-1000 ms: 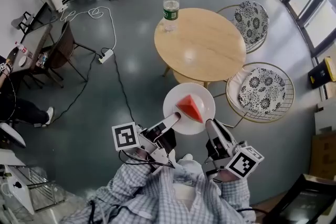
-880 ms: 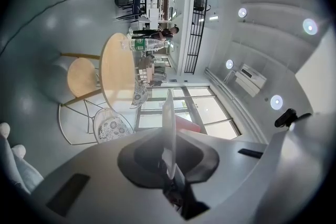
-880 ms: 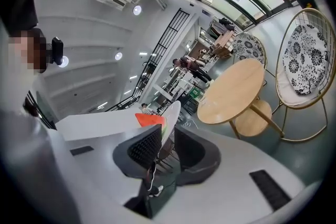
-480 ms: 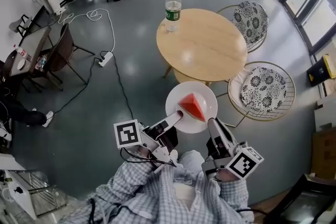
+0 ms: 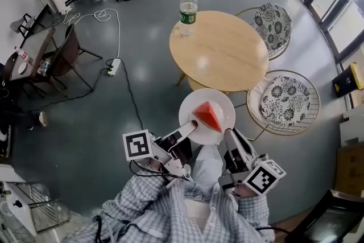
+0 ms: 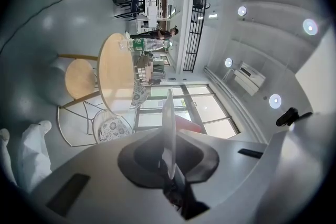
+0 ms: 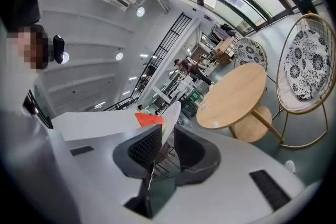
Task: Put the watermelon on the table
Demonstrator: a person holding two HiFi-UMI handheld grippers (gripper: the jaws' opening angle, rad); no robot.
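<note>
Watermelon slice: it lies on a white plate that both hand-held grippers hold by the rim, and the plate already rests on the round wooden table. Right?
One thing is wrong. The head view shows the white plate with the watermelon slice held in the air, short of the round wooden table, not resting on it. The left hand-held gripper and right hand-held gripper do hold its rim.

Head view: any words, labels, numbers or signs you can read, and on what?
Nothing reads clearly.
Bottle: green label, print too small.
Cubes on left gripper and right gripper: black square patterns, no letters.
Yellow-black box by the window: too blurred.
Plate: no print.
</note>
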